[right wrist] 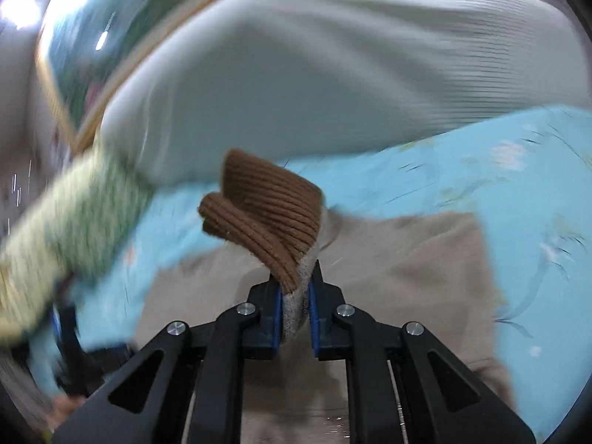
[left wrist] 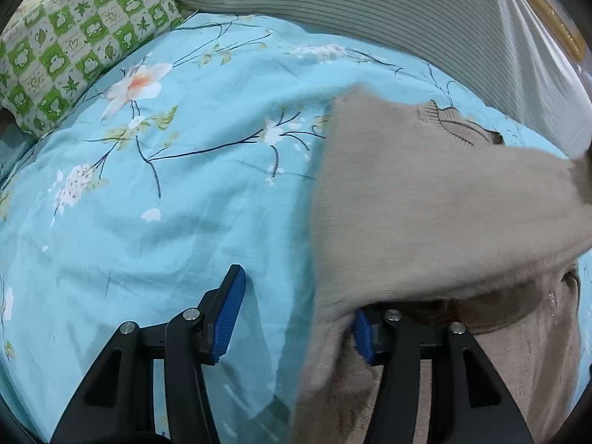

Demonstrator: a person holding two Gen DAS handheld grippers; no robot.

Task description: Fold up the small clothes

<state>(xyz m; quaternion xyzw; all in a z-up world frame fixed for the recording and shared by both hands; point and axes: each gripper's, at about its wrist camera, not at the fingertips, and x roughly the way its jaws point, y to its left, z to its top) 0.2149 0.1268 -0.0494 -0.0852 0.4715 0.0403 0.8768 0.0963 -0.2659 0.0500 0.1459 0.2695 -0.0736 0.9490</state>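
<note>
A beige knit sweater (left wrist: 425,192) lies on the light blue floral bedsheet (left wrist: 166,222), at the right of the left wrist view. One sleeve is lifted and stretches across the sweater's body toward the right. My left gripper (left wrist: 296,318) is open; its right finger is partly under the sweater's edge, its left finger over bare sheet. In the blurred right wrist view, my right gripper (right wrist: 296,288) is shut on the sleeve's brown ribbed cuff (right wrist: 266,218), held above the sweater's body (right wrist: 407,266).
A green-and-white checked pillow (left wrist: 74,37) lies at the bed's far left corner. A grey striped padded headboard (left wrist: 370,11) runs along the far side, with a gold-framed picture (left wrist: 547,11) beyond it. The pillow (right wrist: 74,214) also shows blurred in the right wrist view.
</note>
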